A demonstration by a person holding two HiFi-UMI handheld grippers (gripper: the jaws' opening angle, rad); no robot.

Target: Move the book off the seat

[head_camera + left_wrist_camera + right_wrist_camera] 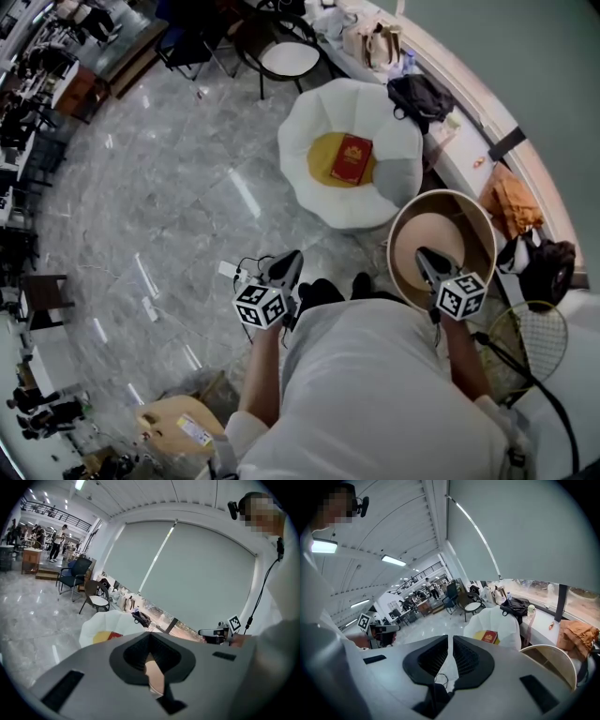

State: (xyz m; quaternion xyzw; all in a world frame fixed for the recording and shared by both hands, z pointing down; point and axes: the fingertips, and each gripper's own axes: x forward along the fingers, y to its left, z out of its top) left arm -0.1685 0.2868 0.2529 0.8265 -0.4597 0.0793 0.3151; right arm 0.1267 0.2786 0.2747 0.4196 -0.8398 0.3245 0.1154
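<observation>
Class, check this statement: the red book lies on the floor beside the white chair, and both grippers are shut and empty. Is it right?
Wrong in one respect: the red book lies on the yellow cushion of the white chair, not beside it, as the head view shows. The left gripper and right gripper are indeed shut and empty.

Head view steep-down; gripper views forward; seat shared.

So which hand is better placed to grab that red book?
Probably the right, narrowly. The right gripper and left gripper are both shut and about equally far from the red book on the white chair, but the right gripper view shows the whole book, the left only a sliver.
</observation>
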